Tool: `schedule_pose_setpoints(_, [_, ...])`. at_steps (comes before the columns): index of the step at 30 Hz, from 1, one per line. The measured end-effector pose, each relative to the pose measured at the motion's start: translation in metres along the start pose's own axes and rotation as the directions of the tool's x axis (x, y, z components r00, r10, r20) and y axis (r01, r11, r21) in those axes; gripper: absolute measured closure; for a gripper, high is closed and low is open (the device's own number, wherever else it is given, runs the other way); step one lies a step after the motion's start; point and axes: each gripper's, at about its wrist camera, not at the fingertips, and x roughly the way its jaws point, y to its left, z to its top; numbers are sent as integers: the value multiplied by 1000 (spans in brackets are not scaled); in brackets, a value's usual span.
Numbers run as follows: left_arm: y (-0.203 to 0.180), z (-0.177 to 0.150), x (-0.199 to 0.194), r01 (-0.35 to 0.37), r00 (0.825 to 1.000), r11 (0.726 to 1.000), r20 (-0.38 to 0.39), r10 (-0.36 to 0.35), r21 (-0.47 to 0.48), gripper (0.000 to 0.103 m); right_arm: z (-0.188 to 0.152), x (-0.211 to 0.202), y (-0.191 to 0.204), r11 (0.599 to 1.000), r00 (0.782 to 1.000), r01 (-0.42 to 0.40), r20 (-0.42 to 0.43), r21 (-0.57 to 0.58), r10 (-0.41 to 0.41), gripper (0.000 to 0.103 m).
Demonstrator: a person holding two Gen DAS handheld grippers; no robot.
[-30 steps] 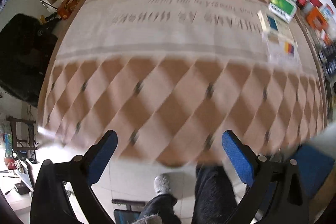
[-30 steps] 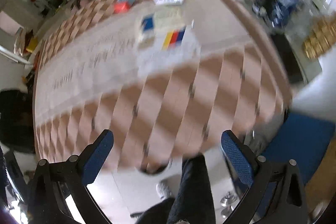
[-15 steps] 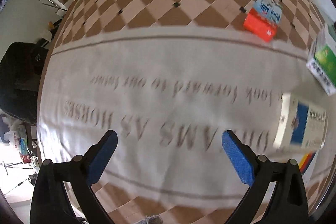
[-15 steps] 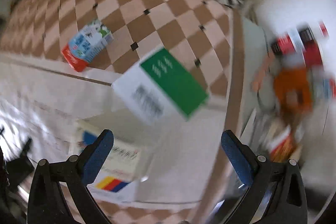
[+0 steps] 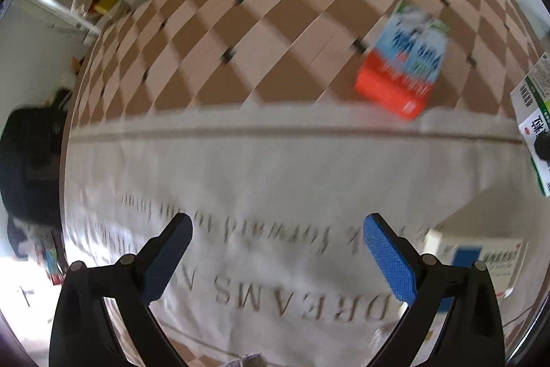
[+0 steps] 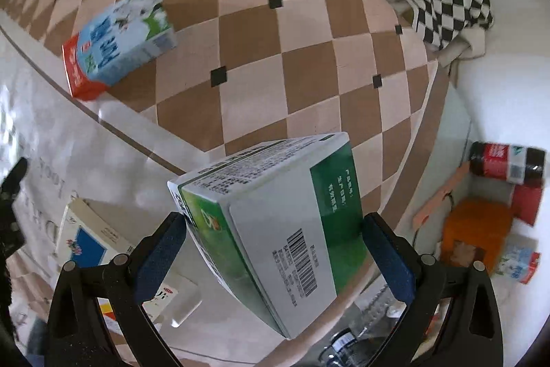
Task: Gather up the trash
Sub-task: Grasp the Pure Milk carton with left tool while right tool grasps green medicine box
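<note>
While between jaws, green carton [image 6: 275, 229].

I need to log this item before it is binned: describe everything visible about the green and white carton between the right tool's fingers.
The green and white carton is a rectangular box, apparently printed cardboard, with green panels, white faces, small printed text, Chinese characters and a barcode. It looks intact and closed. It sits tilted, one corner toward the camera, over the white part of the tablecloth. The right tool brackets it, a blue pad at each side; whether they press it is unclear. The left wrist view shows only its edge.
</note>
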Motion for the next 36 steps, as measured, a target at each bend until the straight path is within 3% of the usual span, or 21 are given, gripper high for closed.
schedule_pose_setpoints(3, [-14,27,-7,21,999,998,28,-22,56,1,0,5,-28,992,997,-74,-4,99,75,3])
schedule_pose_setpoints(5, [-27,47,-12,44,998,994,39,-48,100,1,-2,9,-52,965,987,-161,12,208,162,3])
schedule_pose_setpoints(10, [-51,92,-7,81,996,976,24,-88,203,1,-15,23,-108,817,927,-369,107,443,361,4])
schedule_pose_setpoints(13, [-60,105,4,110,994,964,-22,-107,242,2,-18,28,-117,778,911,-404,133,481,391,4])
schedule_pose_setpoints(17, [-65,108,12,135,991,954,-46,-127,269,7,-16,31,-119,773,910,-405,134,488,393,4])
schedule_pose_setpoints(19, [-64,107,12,145,989,952,-56,-135,270,39,-10,33,-120,775,910,-404,132,486,392,4])
schedule_pose_setpoints(21, [-64,106,13,169,985,951,-63,-158,259,50,-5,31,-117,781,913,-398,126,482,388,4])
schedule_pose_setpoints(24, [-63,99,10,180,984,952,-50,-173,245,51,-5,33,-119,781,913,-398,131,481,386,4])
schedule_pose_setpoints(27, [-58,88,1,182,983,956,-27,-180,231,51,-11,20,-119,766,914,-403,180,501,363,16])
schedule_pose_setpoints(29, [-48,85,-4,186,982,960,-5,-189,209,51,-16,7,-121,754,910,-414,220,510,351,33])
schedule_pose_setpoints(32, [-38,78,-21,186,980,965,38,-197,186,51,-22,-12,-119,749,904,-427,260,507,340,51])
schedule_pose_setpoints(35, [-29,64,-35,186,977,971,75,-199,153,51,-20,-14,-107,760,895,-446,228,472,384,49])
schedule_pose_setpoints(36, [-26,63,-35,188,977,972,77,-200,143,51,-21,-13,-104,763,904,-428,218,484,369,45])
